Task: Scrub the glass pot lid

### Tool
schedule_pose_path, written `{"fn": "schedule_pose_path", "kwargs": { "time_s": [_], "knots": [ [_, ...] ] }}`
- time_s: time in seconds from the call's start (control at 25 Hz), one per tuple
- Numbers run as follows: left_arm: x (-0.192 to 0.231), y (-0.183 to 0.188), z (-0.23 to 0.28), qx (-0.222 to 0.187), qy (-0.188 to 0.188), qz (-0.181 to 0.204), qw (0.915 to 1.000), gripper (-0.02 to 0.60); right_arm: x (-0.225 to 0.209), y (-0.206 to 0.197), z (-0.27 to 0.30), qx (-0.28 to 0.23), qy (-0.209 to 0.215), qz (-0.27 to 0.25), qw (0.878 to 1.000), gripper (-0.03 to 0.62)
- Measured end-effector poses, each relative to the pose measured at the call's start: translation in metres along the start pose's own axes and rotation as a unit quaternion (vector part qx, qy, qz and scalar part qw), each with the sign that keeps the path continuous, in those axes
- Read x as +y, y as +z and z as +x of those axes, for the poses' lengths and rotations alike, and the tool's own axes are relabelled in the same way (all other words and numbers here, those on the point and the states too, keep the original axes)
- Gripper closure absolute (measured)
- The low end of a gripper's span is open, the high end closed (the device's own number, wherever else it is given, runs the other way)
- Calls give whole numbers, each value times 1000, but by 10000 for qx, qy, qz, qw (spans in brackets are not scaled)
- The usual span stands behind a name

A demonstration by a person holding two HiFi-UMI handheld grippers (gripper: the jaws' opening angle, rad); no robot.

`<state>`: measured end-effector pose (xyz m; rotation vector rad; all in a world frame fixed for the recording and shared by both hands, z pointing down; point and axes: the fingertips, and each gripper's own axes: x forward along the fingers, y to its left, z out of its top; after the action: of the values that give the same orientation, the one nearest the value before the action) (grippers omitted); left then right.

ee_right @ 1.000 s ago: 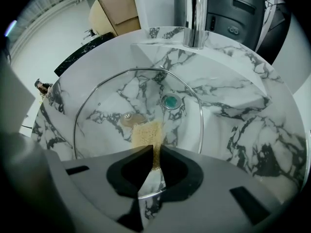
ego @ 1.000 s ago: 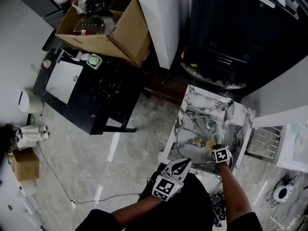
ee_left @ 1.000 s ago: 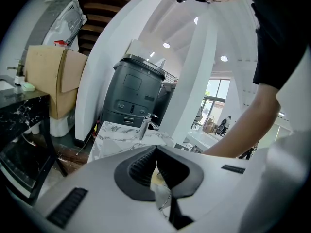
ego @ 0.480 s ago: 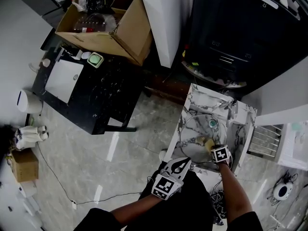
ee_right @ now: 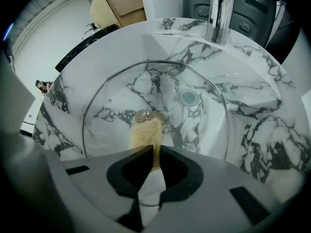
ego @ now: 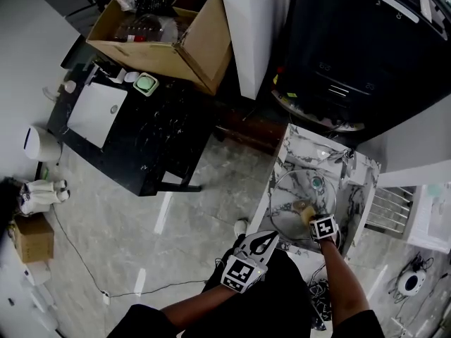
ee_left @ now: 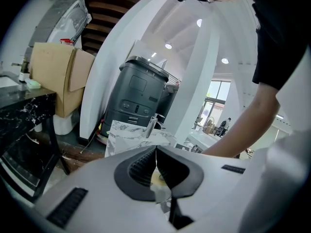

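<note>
A round glass pot lid (ego: 296,196) leans inside the marble sink (ego: 296,143). In the right gripper view the glass pot lid (ee_right: 116,106) fills the basin, its metal centre screw (ee_right: 144,114) showing. My right gripper (ee_right: 156,149) is shut on a tan sponge (ee_right: 145,135), pressed to the glass just below that screw. From the head view, the right gripper (ego: 315,219) hangs over the lid's near side. My left gripper (ego: 270,236) is shut at the lid's near-left rim. In the left gripper view the left gripper (ee_left: 156,152) shows closed jaws with a thin glass edge between them.
A chrome faucet (ee_right: 218,13) stands at the sink's back, with the drain (ee_right: 187,98) below it. A dark grey appliance (ego: 366,55) is behind the sink. A black table (ego: 141,132) and an open cardboard box (ego: 165,34) lie to the left. A wire rack (ego: 387,206) sits right.
The head view has drifted slightly, so the sink sits a little further right. The sponge has shifted only a little on the glass. Both grippers keep their hold.
</note>
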<state>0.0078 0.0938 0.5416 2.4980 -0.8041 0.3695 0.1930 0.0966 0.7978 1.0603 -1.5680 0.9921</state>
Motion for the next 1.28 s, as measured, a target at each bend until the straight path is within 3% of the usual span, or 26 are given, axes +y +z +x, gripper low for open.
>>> {"fn": "schedule_pose_path", "kwargs": {
  "time_s": [0.76, 1.28],
  "knots": [
    [33, 11, -10, -100, -39, 14, 9999, 565, 45, 15, 18, 209, 100, -451, 9987, 539],
    [56, 24, -3, -100, -133, 43, 9999, 565, 91, 34, 21, 401, 433, -545, 9968, 539]
  ]
}}
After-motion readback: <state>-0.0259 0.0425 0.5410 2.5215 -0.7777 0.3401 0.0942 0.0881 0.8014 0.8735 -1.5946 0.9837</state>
